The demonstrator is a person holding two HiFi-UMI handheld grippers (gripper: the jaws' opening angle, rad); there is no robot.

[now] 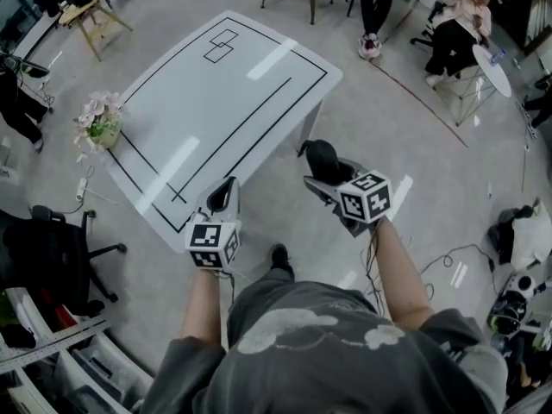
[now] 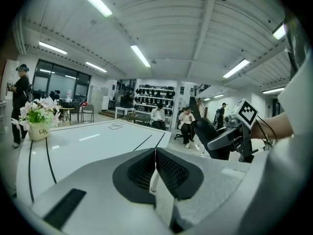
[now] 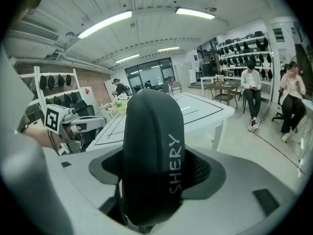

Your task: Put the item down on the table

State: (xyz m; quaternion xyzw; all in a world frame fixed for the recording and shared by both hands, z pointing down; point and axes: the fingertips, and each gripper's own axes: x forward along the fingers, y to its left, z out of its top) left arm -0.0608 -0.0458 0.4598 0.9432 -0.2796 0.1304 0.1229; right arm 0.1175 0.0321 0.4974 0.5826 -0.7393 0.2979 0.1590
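A tall, rounded black item printed "SHERY" stands between the jaws of my right gripper, which is shut on it. In the head view the item and the right gripper hang over the floor, just off the near right corner of the white table. My left gripper is over the table's near edge; its jaws meet with nothing between them. The left gripper view shows the right gripper with the black item to its right, and the tabletop ahead.
A pot of pale flowers stands at the table's left edge. Black lines and two small squares are marked on the top. A black office chair is at the left; seated people and chairs are beyond the table; cables lie on the floor at the right.
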